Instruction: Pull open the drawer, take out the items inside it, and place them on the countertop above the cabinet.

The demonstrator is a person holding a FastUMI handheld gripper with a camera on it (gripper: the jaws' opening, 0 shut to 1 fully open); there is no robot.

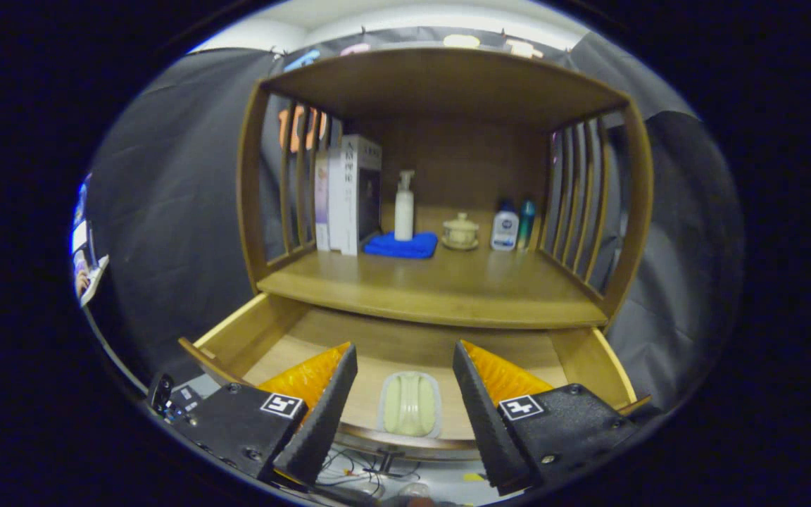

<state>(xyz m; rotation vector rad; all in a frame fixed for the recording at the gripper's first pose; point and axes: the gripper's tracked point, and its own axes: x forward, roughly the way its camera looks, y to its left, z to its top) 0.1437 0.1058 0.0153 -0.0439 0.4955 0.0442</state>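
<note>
Gripper [405, 380] spread wide above soap dish [410, 404] in drawer [250, 334].

Pale green dish [410, 405] in light wooden drawer [250, 338], brown wooden cabinet [441, 289], blue cloth [400, 245], white pump bottle [404, 208]

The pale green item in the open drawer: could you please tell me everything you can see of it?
The pale green item is a small rounded-rectangle piece, seemingly glossy plastic or ceramic, with raised lengthwise ridges in its middle, like a soap dish. It lies flat on the wooden floor of the open drawer, near the front edge, lengthwise toward the cabinet. The gripper hangs open above it, one finger to each side, and does not touch it.
</note>
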